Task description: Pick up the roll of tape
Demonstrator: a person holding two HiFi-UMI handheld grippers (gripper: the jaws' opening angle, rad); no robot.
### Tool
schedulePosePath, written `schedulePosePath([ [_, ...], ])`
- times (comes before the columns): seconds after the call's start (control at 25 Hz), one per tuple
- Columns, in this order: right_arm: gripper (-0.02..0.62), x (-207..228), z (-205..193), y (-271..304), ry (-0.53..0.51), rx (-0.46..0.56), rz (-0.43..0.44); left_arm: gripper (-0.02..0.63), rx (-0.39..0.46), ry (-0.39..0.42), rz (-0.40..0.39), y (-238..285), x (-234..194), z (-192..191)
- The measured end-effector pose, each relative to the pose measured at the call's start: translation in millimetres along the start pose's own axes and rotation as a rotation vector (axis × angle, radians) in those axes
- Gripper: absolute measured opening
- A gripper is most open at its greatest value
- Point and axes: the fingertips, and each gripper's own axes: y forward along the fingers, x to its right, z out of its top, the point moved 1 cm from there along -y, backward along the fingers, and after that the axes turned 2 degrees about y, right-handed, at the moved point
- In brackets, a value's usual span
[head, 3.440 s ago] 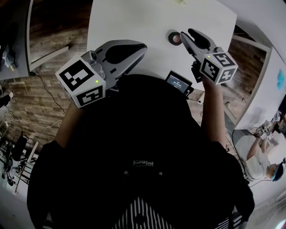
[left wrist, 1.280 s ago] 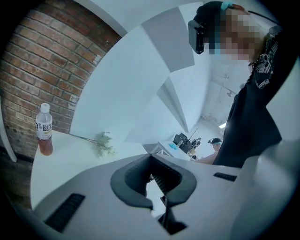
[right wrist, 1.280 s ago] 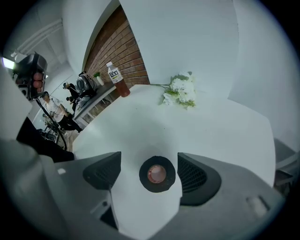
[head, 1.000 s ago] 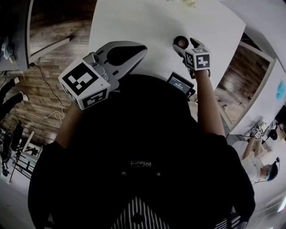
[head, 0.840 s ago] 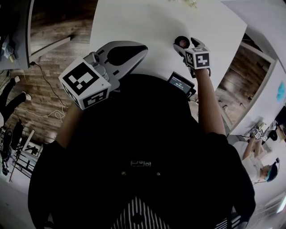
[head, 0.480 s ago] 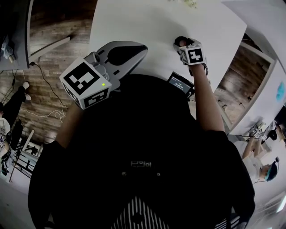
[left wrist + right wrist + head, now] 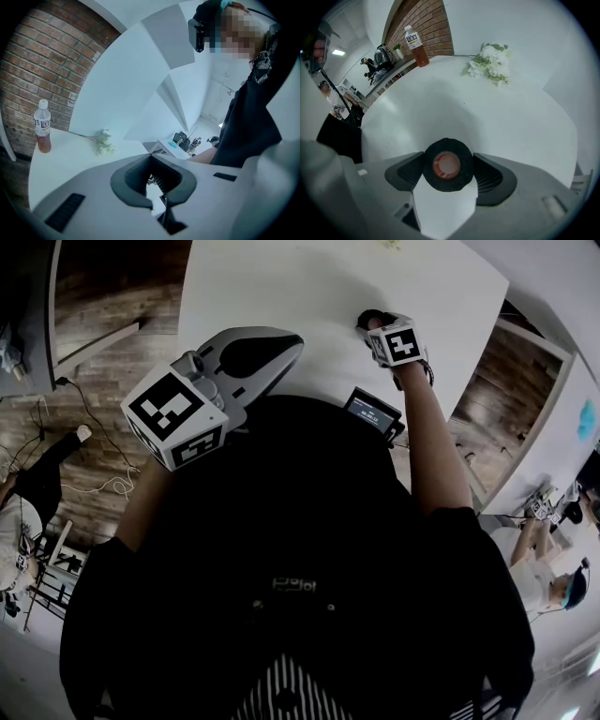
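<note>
The roll of tape (image 7: 446,165) is black with a red-and-white core and lies flat on the white table (image 7: 511,122). My right gripper (image 7: 449,173) points steeply down over it. Its jaws have just been closing, with the roll between them, and both dark pads (image 7: 486,177) now rest against the roll's sides. In the head view the right gripper (image 7: 373,324) covers most of the tape (image 7: 366,317) near the table's right edge. My left gripper (image 7: 286,341) hangs shut and empty over the table's near edge; its tips (image 7: 159,206) meet.
A bottle of brown drink (image 7: 415,46) and a bunch of white flowers (image 7: 490,63) stand at the far side of the table. A small device with a lit screen (image 7: 373,414) sits at the near edge, by my right forearm. Wooden floor surrounds the table.
My right gripper has come down over the tape, which is now largely hidden beneath it in the head view. The left gripper has stayed where it was.
</note>
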Motion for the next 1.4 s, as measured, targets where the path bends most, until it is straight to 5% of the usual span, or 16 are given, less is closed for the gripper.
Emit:
schedulePosePath([
  [0.88, 0.325, -7.5, 19.4, 12.4, -0.067, -0.027, 0.044, 0.005, 0.123, 0.022, 0.111, -40.0, 39.0, -11.0],
  [1.16, 0.325, -30.3, 26.2, -43.6, -0.135, 0.088, 0.027, 0.005, 0.172, 0.031, 0.098, -51.0, 41.1, -3.2],
  [1.4, 0.324, -54.0, 40.5, -89.8, -0.069, 0.242, 0.065, 0.005, 0.181, 0.064, 0.033, -51.8, 34.8, -0.3],
])
